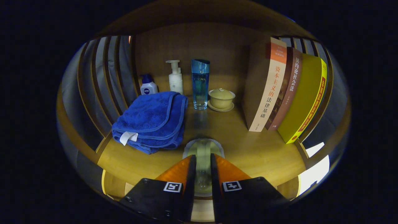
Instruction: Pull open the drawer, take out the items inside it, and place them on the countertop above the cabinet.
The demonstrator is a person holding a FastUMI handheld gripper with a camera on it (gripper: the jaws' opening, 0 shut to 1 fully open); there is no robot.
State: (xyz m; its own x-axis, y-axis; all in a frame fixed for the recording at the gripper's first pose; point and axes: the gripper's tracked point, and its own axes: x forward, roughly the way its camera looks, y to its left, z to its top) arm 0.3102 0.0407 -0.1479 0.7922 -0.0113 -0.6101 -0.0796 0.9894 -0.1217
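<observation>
Two gripper fingers pinch a clear, pale glass bottle between them on the smooth wooden countertop; a plush folded blue towel lies beyond.

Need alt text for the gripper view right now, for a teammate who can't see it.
The hand-held gripper holds a pale, partly see-through item between its fingers over the wooden countertop. Beyond sit a folded blue towel, two pump bottles, a tall blue bottle and a lidded cup on a saucer. Three books lean at the right.
</observation>
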